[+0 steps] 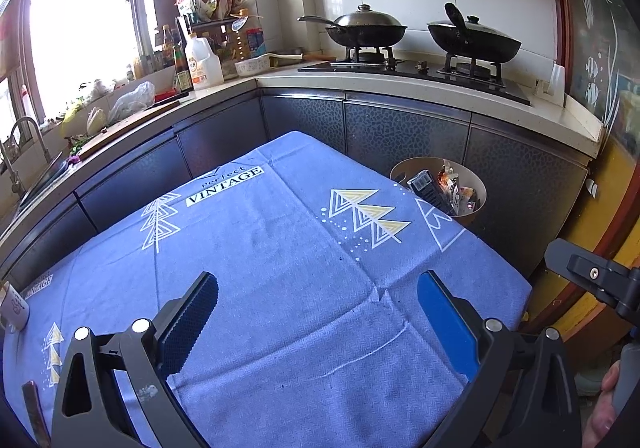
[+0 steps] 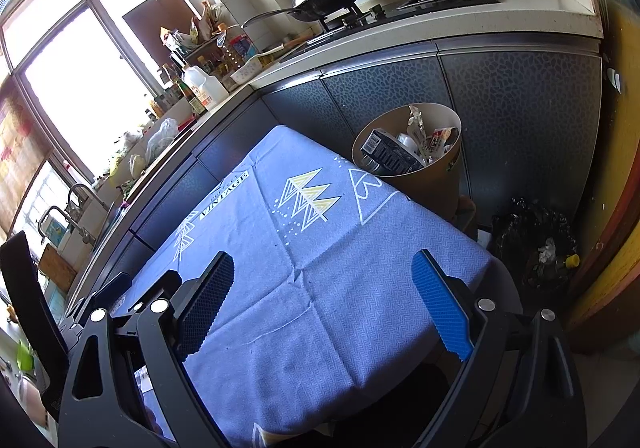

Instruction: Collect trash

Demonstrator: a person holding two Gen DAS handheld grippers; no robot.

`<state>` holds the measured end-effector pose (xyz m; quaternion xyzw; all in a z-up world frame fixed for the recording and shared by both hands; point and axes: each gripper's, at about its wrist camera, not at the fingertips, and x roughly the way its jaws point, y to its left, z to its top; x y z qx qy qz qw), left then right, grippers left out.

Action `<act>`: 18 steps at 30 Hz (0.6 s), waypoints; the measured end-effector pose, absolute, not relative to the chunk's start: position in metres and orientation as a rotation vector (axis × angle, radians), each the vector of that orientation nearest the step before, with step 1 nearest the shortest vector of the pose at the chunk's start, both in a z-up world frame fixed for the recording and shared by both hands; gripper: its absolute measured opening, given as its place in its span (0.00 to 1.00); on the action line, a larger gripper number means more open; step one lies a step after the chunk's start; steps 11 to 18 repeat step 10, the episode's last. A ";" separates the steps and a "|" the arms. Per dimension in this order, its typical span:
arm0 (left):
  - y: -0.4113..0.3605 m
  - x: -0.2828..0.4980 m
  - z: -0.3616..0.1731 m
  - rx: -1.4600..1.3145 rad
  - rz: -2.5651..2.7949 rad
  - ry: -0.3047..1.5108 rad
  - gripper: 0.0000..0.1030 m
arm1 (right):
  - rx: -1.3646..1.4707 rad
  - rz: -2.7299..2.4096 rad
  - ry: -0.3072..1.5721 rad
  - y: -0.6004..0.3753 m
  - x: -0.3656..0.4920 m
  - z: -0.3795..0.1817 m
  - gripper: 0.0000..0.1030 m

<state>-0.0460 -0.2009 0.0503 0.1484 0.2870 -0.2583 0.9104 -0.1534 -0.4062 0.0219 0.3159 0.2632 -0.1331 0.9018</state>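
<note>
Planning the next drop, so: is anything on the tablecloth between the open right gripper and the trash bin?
Nothing visible. The right gripper is open over bare blue tablecloth; the trash bin, already holding wrappers and a box, stands beyond the table's far corner.

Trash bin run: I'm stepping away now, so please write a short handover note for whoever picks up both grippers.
Left gripper: jaws open, empty, above the blue tablecloth.
Right gripper: jaws open, empty, over the same cloth.
Trash bin stands past the table's far right corner, holding a dark carton and wrappers.
Done: the cloth in view shows no trash.
Left: check the white cup at the table's left edge; a black bag sits on the floor.
</note>
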 end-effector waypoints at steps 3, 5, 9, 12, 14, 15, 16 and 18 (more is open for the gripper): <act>-0.202 -0.044 0.052 0.305 -0.534 0.601 0.96 | 0.655 -0.278 0.544 -0.407 -0.153 0.021 0.87; -0.202 -0.041 0.052 0.297 -0.535 0.624 0.96 | 0.654 -0.282 0.539 -0.406 -0.154 0.020 0.90; -0.200 -0.035 0.051 0.281 -0.533 0.652 0.96 | 0.651 -0.282 0.539 -0.405 -0.154 0.019 0.90; -0.200 -0.034 0.050 0.280 -0.534 0.656 0.96 | 0.651 -0.282 0.539 -0.405 -0.154 0.019 0.90; -0.200 -0.034 0.050 0.280 -0.534 0.656 0.96 | 0.651 -0.282 0.539 -0.405 -0.154 0.019 0.90; -0.200 -0.034 0.050 0.280 -0.534 0.656 0.96 | 0.651 -0.282 0.539 -0.405 -0.154 0.019 0.90; -0.200 -0.034 0.050 0.280 -0.534 0.656 0.96 | 0.651 -0.282 0.539 -0.405 -0.154 0.019 0.90; -0.200 -0.034 0.050 0.280 -0.534 0.656 0.96 | 0.651 -0.282 0.539 -0.405 -0.154 0.019 0.90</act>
